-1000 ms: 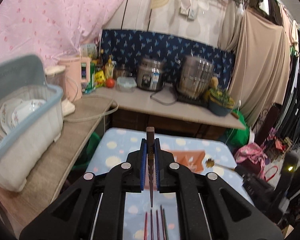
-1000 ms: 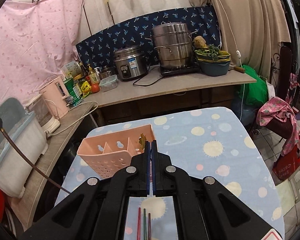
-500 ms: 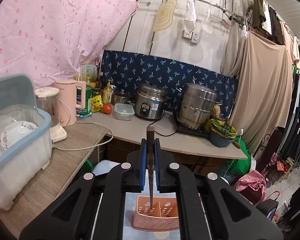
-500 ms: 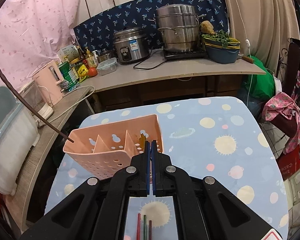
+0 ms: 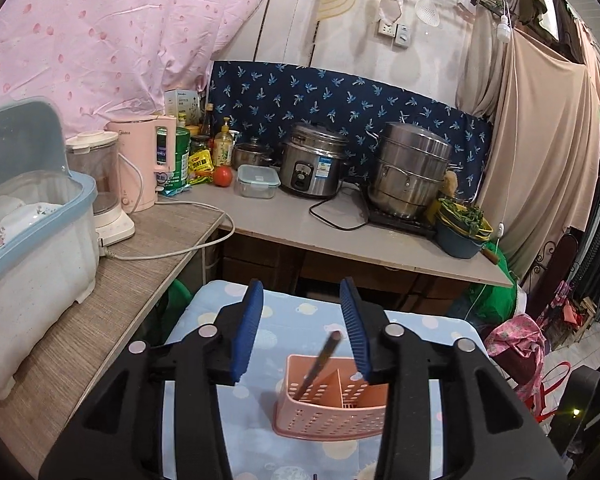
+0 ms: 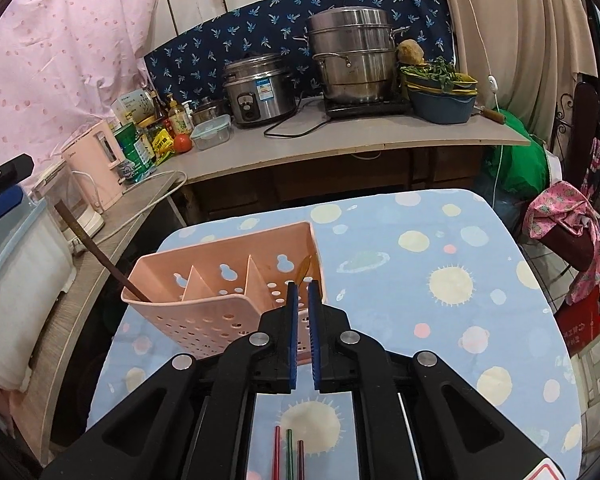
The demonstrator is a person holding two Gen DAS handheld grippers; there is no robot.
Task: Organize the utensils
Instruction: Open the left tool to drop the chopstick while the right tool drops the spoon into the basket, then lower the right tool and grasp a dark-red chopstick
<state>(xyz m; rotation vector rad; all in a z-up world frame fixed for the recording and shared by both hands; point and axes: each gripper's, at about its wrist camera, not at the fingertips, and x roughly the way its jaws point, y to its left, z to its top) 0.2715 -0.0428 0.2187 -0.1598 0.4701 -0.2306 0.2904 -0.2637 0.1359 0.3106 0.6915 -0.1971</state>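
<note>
Three compartments divide the pink perforated utensil caddy [image 6: 236, 300], which stands on the table [image 6: 440, 240] under a blue cloth with sun and planet prints, left of centre in the right wrist view.

Left gripper [image 5: 302, 324]: its jaws have just been opening and now stand released, blue fingers [image 5: 249, 328] well apart. Between them, but touching neither pad, a dark brown chopstick [image 5: 318, 364] leans in the caddy [image 5: 332, 404], lower tip inside the compartment at the left of that frame. The right wrist view shows the same chopstick [image 6: 100, 254] slanting up toward the upper left out of the caddy's leftmost compartment.

Right gripper [image 6: 302, 294]: fingers [image 6: 292, 320] parted only by a narrow slit, nothing gripped between them, tips just at the caddy's near right rim. A small yellowish utensil [image 6: 303, 268] stands in the rightmost compartment, just beyond the tips; contact cannot be told.

Three coloured chopsticks [image 6: 288, 454], red, green and dark red, lie on the cloth at the bottom centre of the right wrist view.

Upper half of both frames: a counter [image 5: 300, 220] with a rice cooker [image 5: 314, 168] and a steel steamer pot [image 5: 414, 178].
</note>
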